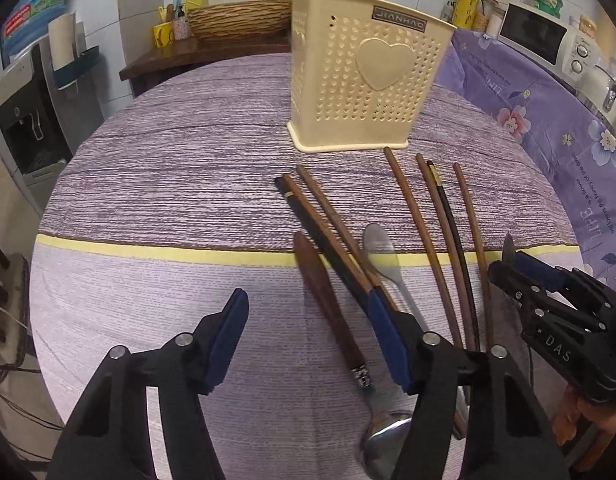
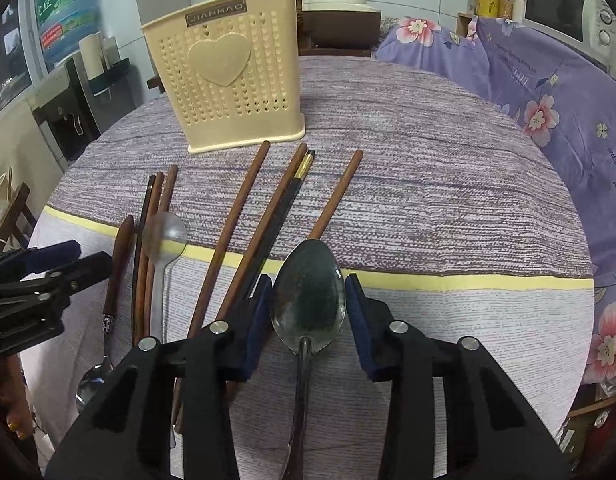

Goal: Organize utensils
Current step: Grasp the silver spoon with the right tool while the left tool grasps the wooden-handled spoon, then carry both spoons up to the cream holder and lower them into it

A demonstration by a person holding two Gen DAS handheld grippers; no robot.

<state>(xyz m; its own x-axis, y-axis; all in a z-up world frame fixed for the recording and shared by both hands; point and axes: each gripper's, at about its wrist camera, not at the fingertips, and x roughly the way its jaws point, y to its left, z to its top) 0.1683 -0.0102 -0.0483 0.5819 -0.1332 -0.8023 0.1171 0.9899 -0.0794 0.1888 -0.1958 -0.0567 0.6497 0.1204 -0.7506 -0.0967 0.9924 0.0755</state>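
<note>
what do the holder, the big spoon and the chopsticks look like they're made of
Holder: cream plastic by the look, matte, with moulded heart-shaped holes and a raised heart.
Big spoon, lying between the open right gripper's fingers: metal, probably stainless steel; glossy, mirrors its surroundings.
Chopsticks: mostly brown wood, dull finish; one is black with a gold band, possibly lacquered or plastic.
</note>
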